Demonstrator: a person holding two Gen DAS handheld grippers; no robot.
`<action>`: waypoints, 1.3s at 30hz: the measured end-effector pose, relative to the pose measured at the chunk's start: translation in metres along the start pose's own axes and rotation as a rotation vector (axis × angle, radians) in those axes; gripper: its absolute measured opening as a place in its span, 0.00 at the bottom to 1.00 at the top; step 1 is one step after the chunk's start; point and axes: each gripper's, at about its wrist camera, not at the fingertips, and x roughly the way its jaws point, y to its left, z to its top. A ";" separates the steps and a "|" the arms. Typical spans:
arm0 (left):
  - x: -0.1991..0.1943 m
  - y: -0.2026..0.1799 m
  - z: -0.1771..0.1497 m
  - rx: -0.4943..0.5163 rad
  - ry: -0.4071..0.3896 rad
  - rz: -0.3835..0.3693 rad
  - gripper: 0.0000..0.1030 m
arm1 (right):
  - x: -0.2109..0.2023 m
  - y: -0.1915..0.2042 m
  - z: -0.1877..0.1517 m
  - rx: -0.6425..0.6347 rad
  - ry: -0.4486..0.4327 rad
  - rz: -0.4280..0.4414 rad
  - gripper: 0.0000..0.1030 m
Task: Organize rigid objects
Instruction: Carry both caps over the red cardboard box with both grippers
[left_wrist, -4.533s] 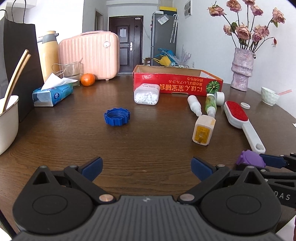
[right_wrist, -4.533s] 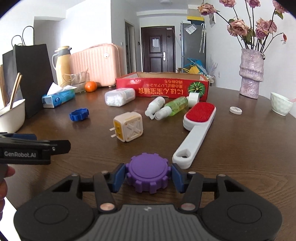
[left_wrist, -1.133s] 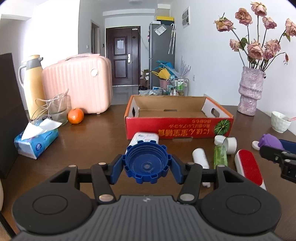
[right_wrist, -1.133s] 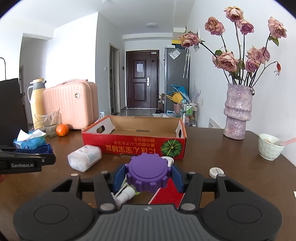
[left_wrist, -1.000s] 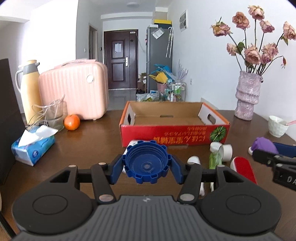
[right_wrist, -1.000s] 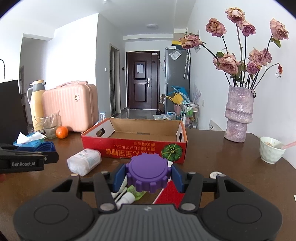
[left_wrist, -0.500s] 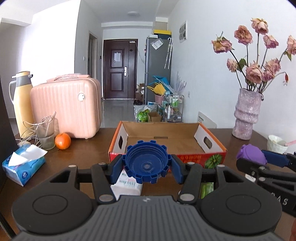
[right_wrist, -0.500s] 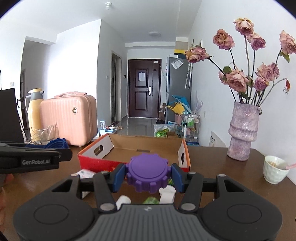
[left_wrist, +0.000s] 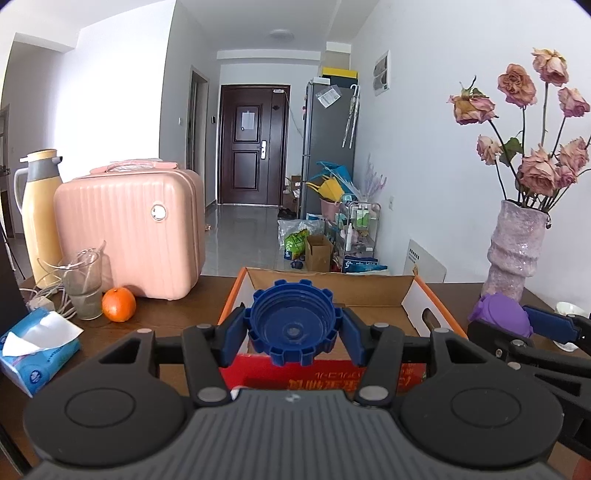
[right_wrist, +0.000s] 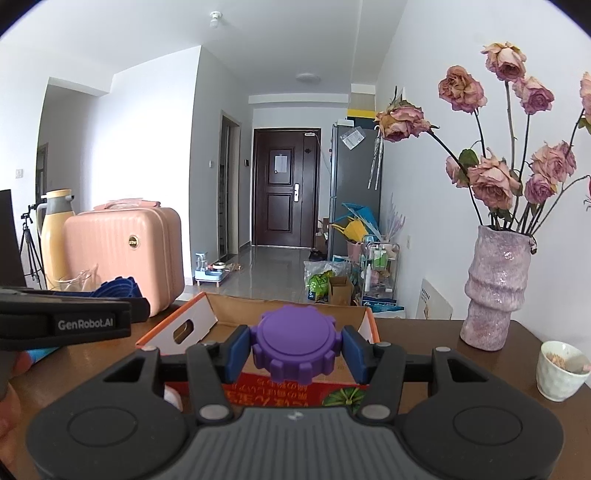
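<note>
Gripping a blue cap (left_wrist: 293, 326) between the pads of your left gripper (left_wrist: 293, 334), you hold it in the air over the near edge of the red cardboard box (left_wrist: 332, 373), its hollow, ridged underside facing back toward the camera and its flat axis lying roughly along the fingers. Your right gripper (right_wrist: 297, 349) pinches a purple cap (right_wrist: 297, 347) the same way by its toothed rim, but turned over: the smooth closed top faces the lens. It, too, hangs above the box's front wall, with the open box interior just beyond it. Seen from the left wrist, the purple cap (left_wrist: 500, 314) sits off to the right, level with the blue one and well apart from it. The box rests on the dark wooden table (left_wrist: 173, 317), near an orange (left_wrist: 118, 304), a pink case (left_wrist: 133, 236) and a flower vase (right_wrist: 496, 291).
</note>
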 end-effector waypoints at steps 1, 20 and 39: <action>0.004 0.000 0.001 -0.002 0.004 0.000 0.54 | 0.005 -0.001 0.002 0.002 0.003 0.000 0.52; 0.094 -0.003 0.019 -0.009 0.092 0.012 0.54 | 0.098 -0.012 0.019 0.021 0.102 -0.009 0.51; 0.176 0.002 0.014 0.015 0.214 0.073 0.54 | 0.174 -0.021 0.007 0.029 0.266 -0.019 0.52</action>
